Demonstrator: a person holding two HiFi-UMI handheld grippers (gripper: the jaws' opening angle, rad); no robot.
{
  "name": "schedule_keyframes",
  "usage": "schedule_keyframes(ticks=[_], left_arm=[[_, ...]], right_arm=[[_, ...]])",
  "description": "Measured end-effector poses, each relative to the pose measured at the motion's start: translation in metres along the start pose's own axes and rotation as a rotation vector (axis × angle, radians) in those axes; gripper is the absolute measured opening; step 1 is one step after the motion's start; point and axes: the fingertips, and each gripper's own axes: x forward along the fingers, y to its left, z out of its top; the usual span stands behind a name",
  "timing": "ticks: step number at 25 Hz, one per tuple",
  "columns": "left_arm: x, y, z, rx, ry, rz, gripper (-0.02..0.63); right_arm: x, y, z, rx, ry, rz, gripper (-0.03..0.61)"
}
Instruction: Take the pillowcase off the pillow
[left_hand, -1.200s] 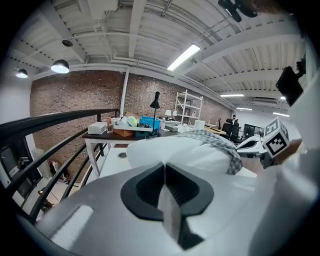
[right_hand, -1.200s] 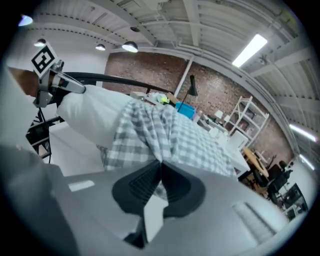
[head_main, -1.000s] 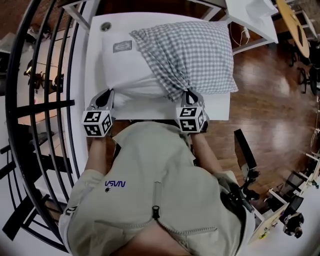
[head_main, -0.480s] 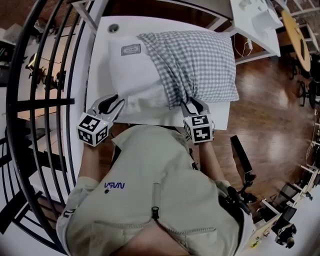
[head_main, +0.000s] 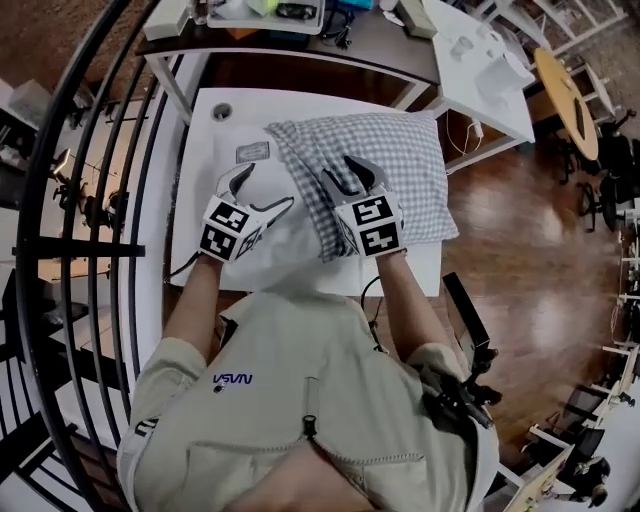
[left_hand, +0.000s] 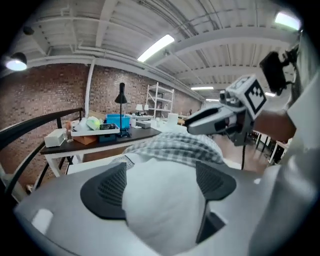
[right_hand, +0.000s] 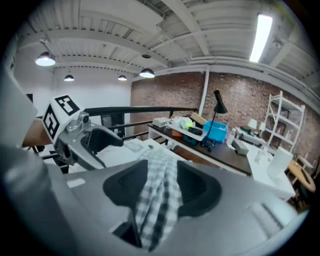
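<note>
A white pillow (head_main: 275, 235) lies on the white table (head_main: 200, 115), its right part still inside a grey-and-white gingham pillowcase (head_main: 400, 170). My left gripper (head_main: 262, 188) hangs over the bare white end. Its jaws have just been opening and stand wide, and the pillow (left_hand: 165, 200) bulges up between the pads. My right gripper (head_main: 345, 172) is over the bunched mouth of the pillowcase. Its jaws have also just been opening, with a ridge of gingham cloth (right_hand: 160, 195) lying loosely between them. Each gripper view shows the other gripper close beside it.
A black railing (head_main: 90, 200) curves along the left. Behind the table stands a dark desk (head_main: 370, 45) with a tray and a blue box (right_hand: 215, 132) on it. A white table (head_main: 480, 60) is at the back right, with wooden floor (head_main: 520, 210) to the right.
Both grippers have let go at the near edge, risen and moved forward over the pillow. Their jaws went from shut to open.
</note>
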Motion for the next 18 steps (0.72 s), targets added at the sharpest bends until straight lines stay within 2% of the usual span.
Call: schedule_keyframes(ticks=[1, 3, 6, 8, 9, 11, 12, 15, 18], left_arm=[[0.012, 0.003, -0.009, 0.007, 0.044, 0.015, 0.419], [0.028, 0.007, -0.023, -0.002, 0.106, 0.036, 0.397], [0.033, 0.002, -0.034, -0.030, 0.144, 0.013, 0.305], [0.030, 0.000, -0.034, -0.022, 0.146, 0.005, 0.215], [0.026, 0.000, -0.032, -0.014, 0.136, 0.009, 0.164], [0.015, -0.001, -0.020, 0.008, 0.091, 0.031, 0.058], [0.008, -0.003, -0.013, 0.021, 0.066, 0.043, 0.028], [-0.014, -0.001, 0.006, 0.056, -0.010, 0.080, 0.023], [-0.039, 0.001, 0.027, 0.067, -0.072, 0.101, 0.021]], right_arm=[[0.014, -0.001, 0.003, -0.022, 0.016, -0.005, 0.178], [0.040, 0.000, -0.002, -0.082, 0.089, -0.002, 0.223], [0.064, 0.005, -0.029, -0.183, 0.198, 0.013, 0.227], [0.070, 0.008, -0.036, -0.223, 0.206, 0.007, 0.218], [0.071, 0.009, -0.034, -0.242, 0.203, -0.001, 0.187], [0.070, 0.006, -0.026, -0.283, 0.191, -0.040, 0.067], [0.069, 0.001, -0.021, -0.295, 0.180, -0.066, 0.028], [0.057, -0.027, -0.004, -0.278, 0.133, -0.159, 0.020], [0.039, -0.073, 0.005, -0.229, 0.105, -0.249, 0.018]])
